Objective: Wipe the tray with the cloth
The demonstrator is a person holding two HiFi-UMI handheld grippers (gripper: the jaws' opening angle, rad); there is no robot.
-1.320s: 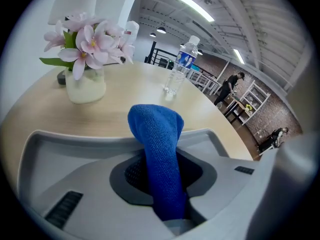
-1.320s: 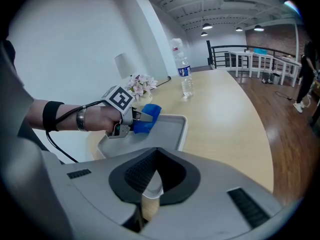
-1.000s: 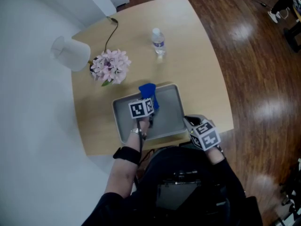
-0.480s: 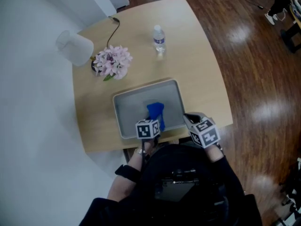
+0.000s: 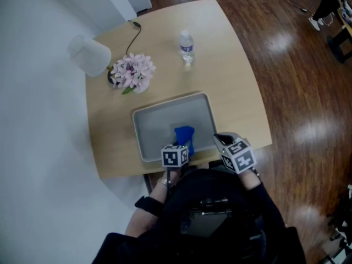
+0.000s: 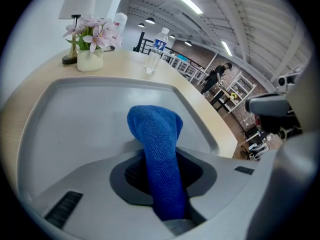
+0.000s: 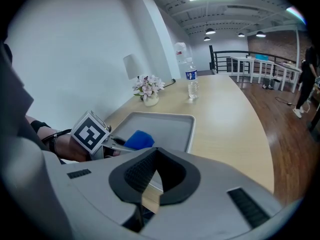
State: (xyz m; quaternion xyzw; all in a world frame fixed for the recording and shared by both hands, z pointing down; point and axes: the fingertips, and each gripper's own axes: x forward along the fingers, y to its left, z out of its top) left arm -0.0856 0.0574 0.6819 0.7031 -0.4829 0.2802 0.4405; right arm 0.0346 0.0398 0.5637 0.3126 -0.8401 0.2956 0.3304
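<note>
Wiping tongs: left gripper [image 6: 162, 176] clamped on the blue cloth [image 6: 155, 129]. A folded lobe sticks out past the tips, down on the tray floor.
Holding tongs: right gripper [image 7: 150, 176] pressed together on the tray's near right corner rim. A pale strip of rim shows between the pads.
Cloth spot: inside the tray [image 5: 146, 122], at the near edge, right of centre, just beside the right gripper.
Tray: flat on the table [image 5: 231, 65], near rim close to the table's edge.
Further out: bottle [image 5: 186, 45], flowers [image 5: 132, 71], lamp shade [image 5: 88, 55], all well apart from the tray.
Risk 1: stroke runs into the near rim. Only a narrow fold is held, so a snag there could drag the cloth out of the pinch.
Risk 2: corner hold is thin. A hard push could skid the tray toward the bottle or off the near edge.
Risk 3: left half likely missed if strokes keep to this lane.
Vs a second ago: cloth and left gripper were at the far rim, now at the near rim. Right gripper in the same spot.
</note>
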